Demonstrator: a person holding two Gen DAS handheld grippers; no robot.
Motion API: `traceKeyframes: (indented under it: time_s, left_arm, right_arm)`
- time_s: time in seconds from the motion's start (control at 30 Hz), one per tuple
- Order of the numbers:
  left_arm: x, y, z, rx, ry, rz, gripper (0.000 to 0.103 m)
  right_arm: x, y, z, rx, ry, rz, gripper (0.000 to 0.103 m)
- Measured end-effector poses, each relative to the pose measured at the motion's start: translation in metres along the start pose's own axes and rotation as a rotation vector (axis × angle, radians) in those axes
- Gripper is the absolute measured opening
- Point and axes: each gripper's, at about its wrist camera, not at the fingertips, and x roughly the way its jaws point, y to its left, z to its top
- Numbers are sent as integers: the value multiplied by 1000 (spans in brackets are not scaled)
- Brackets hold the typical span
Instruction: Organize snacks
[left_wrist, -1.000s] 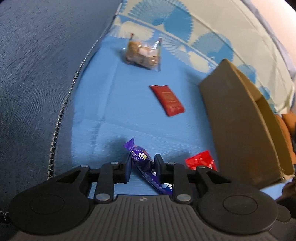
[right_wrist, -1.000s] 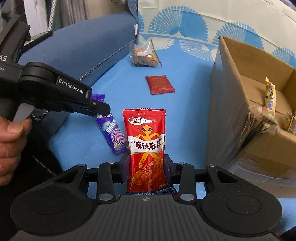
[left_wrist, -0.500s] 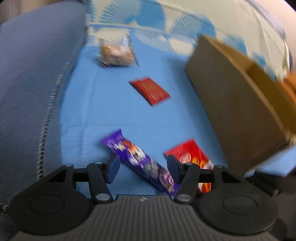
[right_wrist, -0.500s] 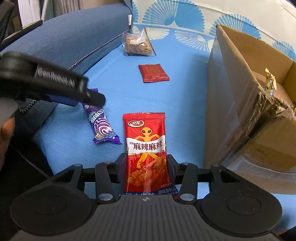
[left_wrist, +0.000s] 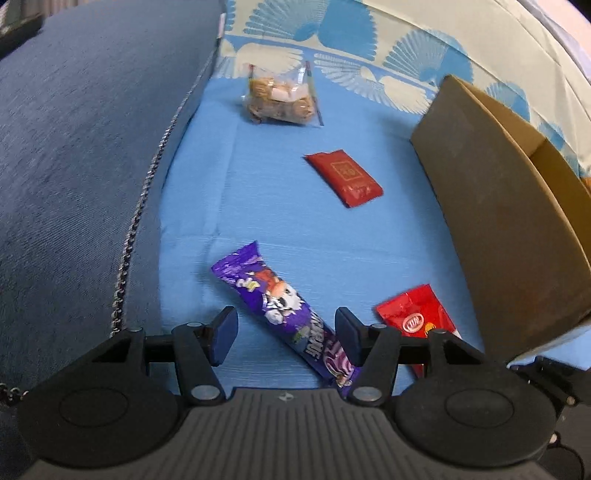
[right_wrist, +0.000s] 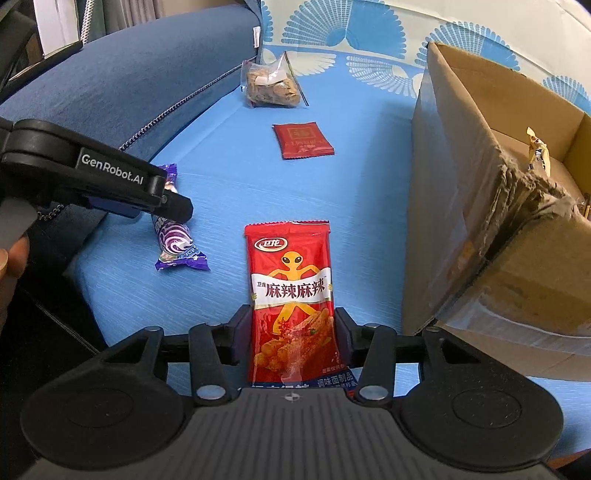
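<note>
Even, soft daylight fills both views, shadows faint. Fisheye distortion bends the cardboard box (left_wrist: 491, 206) and the sofa arm (left_wrist: 81, 155) at the frame edges. The left view is slightly soft; glare streaks the red snack packet (right_wrist: 291, 295).

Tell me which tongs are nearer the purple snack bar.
Left. The left tongs straddle the purple snack bar, open around it. The right tongs sit off to its side, around the red alien packet.

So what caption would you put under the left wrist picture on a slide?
Left gripper, jaws just opened, astride a purple snack bar lying on the blue sofa cover, cardboard box to its right.
</note>
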Motion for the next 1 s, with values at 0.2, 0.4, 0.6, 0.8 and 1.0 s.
traceKeyframes:
  time_s: [0.2, 0.4, 0.6, 0.8, 1.0]
  left_arm:
    - [6, -22, -3, 122, 10, -30, 63]
    - [1, -6, -1, 12, -35, 26, 69]
    - [-6, -22, -4, 101, -77, 7, 68]
    - [6, -32, -7, 162, -19, -2, 30]
    - [9, -23, -5, 108, -2, -6, 29]
  right_arm:
    - [0, 2, -1, 0, -1, 0, 50]
    - [0, 1, -1, 5, 0, 3, 50]
    - [0, 3, -1, 0, 0, 0, 50]
    - [0, 4, -1, -4, 0, -1, 51]
    - [0, 4, -1, -4, 0, -1, 51]
